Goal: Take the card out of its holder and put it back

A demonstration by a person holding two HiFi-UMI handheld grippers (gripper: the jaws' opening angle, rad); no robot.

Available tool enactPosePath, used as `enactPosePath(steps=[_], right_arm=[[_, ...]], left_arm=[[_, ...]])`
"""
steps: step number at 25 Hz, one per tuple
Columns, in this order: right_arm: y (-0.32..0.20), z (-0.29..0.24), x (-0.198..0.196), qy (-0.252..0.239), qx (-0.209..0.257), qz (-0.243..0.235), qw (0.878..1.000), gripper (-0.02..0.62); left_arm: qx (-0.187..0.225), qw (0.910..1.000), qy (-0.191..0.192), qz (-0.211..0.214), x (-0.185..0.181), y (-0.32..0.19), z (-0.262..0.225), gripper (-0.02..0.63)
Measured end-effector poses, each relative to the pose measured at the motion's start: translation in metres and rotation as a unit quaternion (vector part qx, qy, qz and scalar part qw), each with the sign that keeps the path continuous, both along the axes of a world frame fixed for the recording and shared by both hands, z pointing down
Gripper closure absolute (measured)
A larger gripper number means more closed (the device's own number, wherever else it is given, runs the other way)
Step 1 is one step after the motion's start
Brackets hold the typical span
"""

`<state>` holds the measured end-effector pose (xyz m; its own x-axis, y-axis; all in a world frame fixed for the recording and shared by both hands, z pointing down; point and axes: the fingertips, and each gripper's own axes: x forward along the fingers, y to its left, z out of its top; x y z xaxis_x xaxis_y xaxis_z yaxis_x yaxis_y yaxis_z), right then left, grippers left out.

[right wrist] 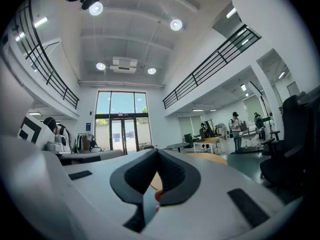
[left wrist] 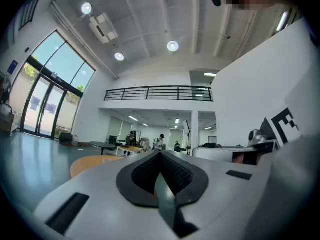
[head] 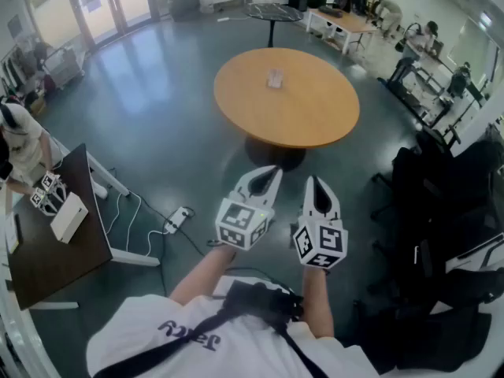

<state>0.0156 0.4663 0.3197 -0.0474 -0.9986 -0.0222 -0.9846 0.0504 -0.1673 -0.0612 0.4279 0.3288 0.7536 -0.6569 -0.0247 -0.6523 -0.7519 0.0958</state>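
The card holder (head: 275, 78) sits far ahead of the left hand-held gripper (head: 270, 172), straight in front of it, near the middle of the round desk (head: 331, 124). That one looks a bit nearer to it than the right hand-held gripper (head: 313, 183). Both are pressed together, holding nothing. The holder is too small to read or to tell its long way.

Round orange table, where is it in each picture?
Head view: the round table is at the top middle.
Left gripper view: it shows low on the left, beside the jaws.
Right gripper view: it shows just right of centre, past the jaws.
Shared landmark: the glass doors.
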Motion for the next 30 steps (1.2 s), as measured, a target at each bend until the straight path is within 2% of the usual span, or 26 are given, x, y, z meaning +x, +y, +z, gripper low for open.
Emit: enactPosePath(steps=[7,13,17,23,30], right_arm=[[-0.001,0.017,0.017,-0.015,-0.012,-0.01,1.0,0.583],[-0.019,0.028,0.005,-0.019,-0.027,-0.045,0.998,0.583],[-0.045,0.031,0.013,-0.02,-0.025,-0.042,0.999,0.581],[-0.109,0.049,0.018,-0.02,-0.032,-0.036,0.999,0.581],[-0.209,0.053,0.021,-0.011,-0.048,-0.027,0.998,0.581]], left_arm=[[-0.011,0.9997,-0.018,-0.015,0.014,0.01,0.018,0.595],[-0.027,0.999,-0.01,-0.036,0.006,-0.015,0.026,0.595],[-0.029,0.9989,-0.01,-0.034,0.013,-0.037,0.035,0.595],[-0.025,0.9991,-0.014,-0.032,0.017,-0.106,0.047,0.595],[-0.033,0.999,-0.003,-0.03,0.024,-0.214,0.044,0.595]])
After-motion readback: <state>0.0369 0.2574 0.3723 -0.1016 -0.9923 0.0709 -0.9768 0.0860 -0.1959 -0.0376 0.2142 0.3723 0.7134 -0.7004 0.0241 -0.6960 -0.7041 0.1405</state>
